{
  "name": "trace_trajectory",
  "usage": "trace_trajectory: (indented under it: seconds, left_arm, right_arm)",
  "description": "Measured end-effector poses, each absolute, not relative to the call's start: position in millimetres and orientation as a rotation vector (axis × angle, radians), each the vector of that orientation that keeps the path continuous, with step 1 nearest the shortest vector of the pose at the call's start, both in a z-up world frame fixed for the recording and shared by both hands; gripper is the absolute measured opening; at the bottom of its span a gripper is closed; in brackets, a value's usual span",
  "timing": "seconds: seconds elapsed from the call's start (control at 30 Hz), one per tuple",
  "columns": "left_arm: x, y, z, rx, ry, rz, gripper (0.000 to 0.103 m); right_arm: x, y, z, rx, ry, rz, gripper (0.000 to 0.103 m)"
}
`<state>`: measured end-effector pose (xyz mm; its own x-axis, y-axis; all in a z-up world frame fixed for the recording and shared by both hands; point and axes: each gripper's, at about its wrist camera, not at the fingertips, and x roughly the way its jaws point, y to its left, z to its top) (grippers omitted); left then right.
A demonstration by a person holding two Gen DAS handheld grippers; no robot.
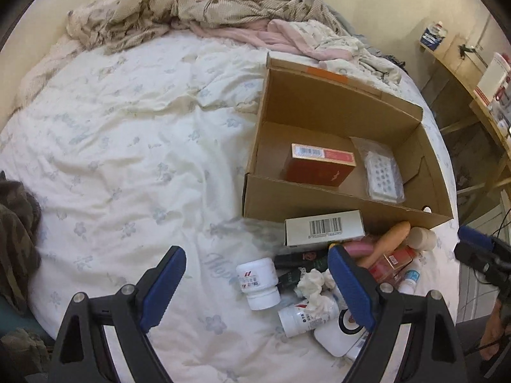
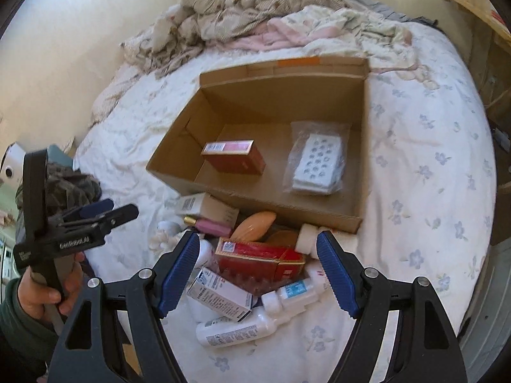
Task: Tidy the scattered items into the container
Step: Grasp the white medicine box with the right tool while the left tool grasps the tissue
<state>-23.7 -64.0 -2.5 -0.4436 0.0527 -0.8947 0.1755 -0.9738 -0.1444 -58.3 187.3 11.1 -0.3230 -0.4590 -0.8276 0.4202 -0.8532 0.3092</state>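
Lying open, brown cardboard box point(image 2: 271, 201) holds two packages.

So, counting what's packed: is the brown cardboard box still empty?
No, the brown cardboard box already holds a red carton and a bagged white tray.

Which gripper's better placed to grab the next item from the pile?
Right, probably. The right gripper stands open with the red box between its fingers. The left gripper is open too, over a white bottle and a tissue, a messier pick.
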Motion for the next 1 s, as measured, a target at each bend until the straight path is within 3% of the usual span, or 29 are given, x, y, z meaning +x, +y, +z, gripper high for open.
trace_trajectory:
  seconds: [0.17,0.27,0.53,0.6,0.73,0.8,0.93,1.0]
  left_arm:
    - [-27,-69,-12,1.681,0.426,-2.547,0.091]
    - [-26,-67,-12,1.682,0.411,-2.550,0.091]
    - [-27,-67,-18,1.709,0.406,-2.540,0.091]
    - [-27,-66,-19,1.714,0.401,-2.538,0.091]
    - [-26,-67,-19,1.714,0.399,-2.533,0.091]
    - [-25,-67,-21,1.729,0.412,-2.536,0.091]
    - [-21,-62,-23,1.775,0.451,-2.570,0.088]
    - [-20,-57,-25,1.794,0.425,-2.571,0.079]
  right_arm:
    - [-49,165,-5,1.428,0.132,-2.144,0.079]
    - [-40,154,-10,1.434,0.169,-2.012,0.079]
    - [-11,121,-29,1.389,0.488,-1.919,0.077]
    - [-10,118,-38,1.402,0.536,-1.910,0.061]
    - [-11,114,-54,1.422,0.602,-1.901,0.050]
    - [-11,114,-59,1.431,0.633,-1.892,0.033]
    - [-12,128,-41,1.383,0.544,-1.914,0.029]
    - [-14,140,-25,1.348,0.450,-1.942,0.029]
